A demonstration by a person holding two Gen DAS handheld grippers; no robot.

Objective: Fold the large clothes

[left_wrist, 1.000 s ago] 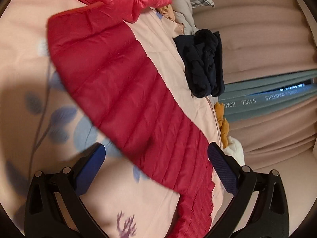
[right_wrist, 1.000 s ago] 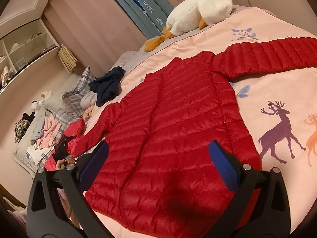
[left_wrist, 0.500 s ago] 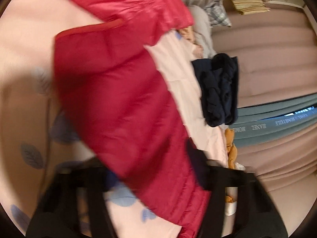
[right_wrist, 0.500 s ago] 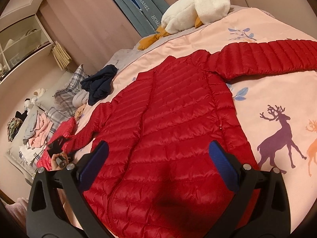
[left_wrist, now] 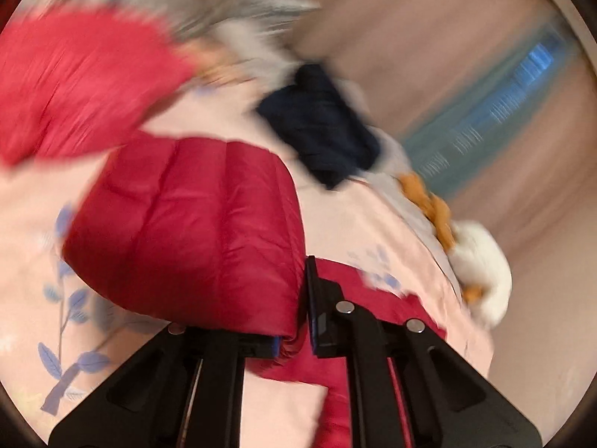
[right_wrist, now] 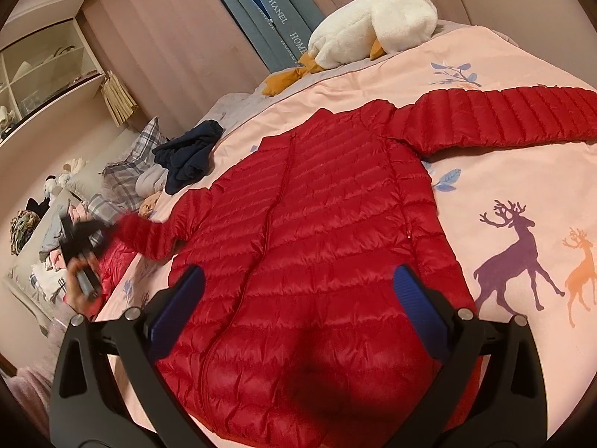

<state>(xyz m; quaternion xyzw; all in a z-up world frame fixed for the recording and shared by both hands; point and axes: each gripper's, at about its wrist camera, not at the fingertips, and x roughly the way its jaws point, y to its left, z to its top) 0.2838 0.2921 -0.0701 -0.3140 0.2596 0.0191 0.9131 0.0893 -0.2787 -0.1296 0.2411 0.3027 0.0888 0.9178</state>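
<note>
A pink deer-print bed [right_wrist: 522, 194] carries a spread red jacket [right_wrist: 317, 242], navy clothes [right_wrist: 188, 156] and a plush goose [right_wrist: 369, 26].

My left gripper [left_wrist: 294, 332] is clamped tight on the red sleeve [left_wrist: 194, 231], lifted. My right gripper [right_wrist: 298, 306] hovers with jaws wide, holding nothing.

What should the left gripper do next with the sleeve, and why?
Probably carry the sleeve across onto the jacket's body. The left gripper is shut on its end, the jacket lies flat, and the right gripper hovers open above it.
</note>
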